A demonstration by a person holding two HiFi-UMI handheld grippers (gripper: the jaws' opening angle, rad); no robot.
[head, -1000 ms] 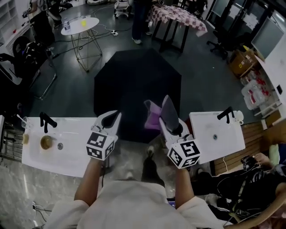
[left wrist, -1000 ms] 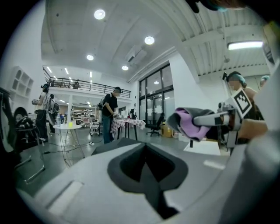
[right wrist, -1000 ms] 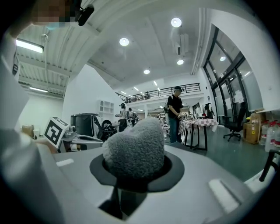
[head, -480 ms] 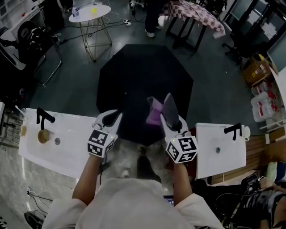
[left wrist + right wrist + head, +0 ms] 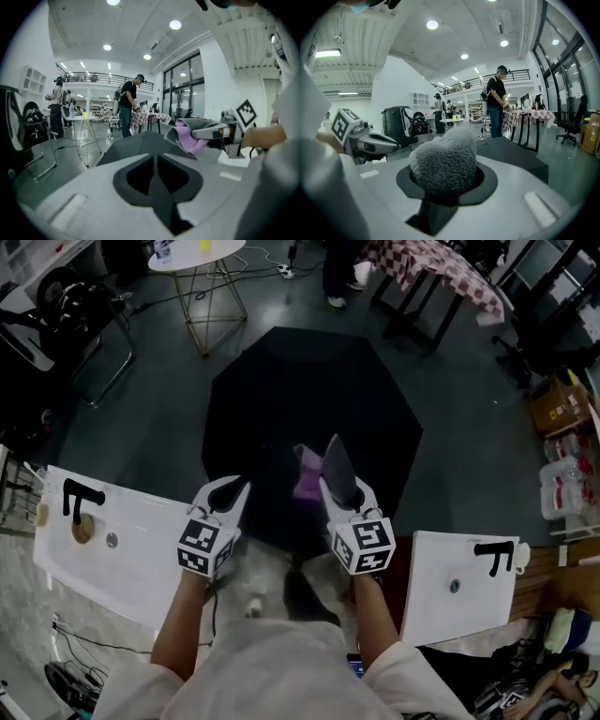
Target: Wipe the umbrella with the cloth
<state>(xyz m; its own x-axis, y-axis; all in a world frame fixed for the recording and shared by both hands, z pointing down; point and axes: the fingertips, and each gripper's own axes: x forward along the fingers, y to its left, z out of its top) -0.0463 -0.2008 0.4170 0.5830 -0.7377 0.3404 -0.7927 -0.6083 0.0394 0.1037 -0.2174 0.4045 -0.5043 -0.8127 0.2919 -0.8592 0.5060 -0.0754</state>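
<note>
The open black umbrella rests on the dark floor in front of me, canopy up. My right gripper hangs over its near edge, shut on a purple and grey cloth. In the right gripper view the fluffy grey cloth bulges out between the jaws, with the umbrella behind it. My left gripper is level with it on the left, shut and holding nothing, just off the canopy's near left edge. The left gripper view shows the umbrella and the cloth to its right.
White sink panels with black taps lie at my left and right. Beyond the umbrella are a round white table, a metal chair, a table with a checked cover and a standing person.
My view has shifted, so the umbrella now sits lower and fuller in the picture. Both grippers have drifted slightly left. The right gripper still holds the cloth.
</note>
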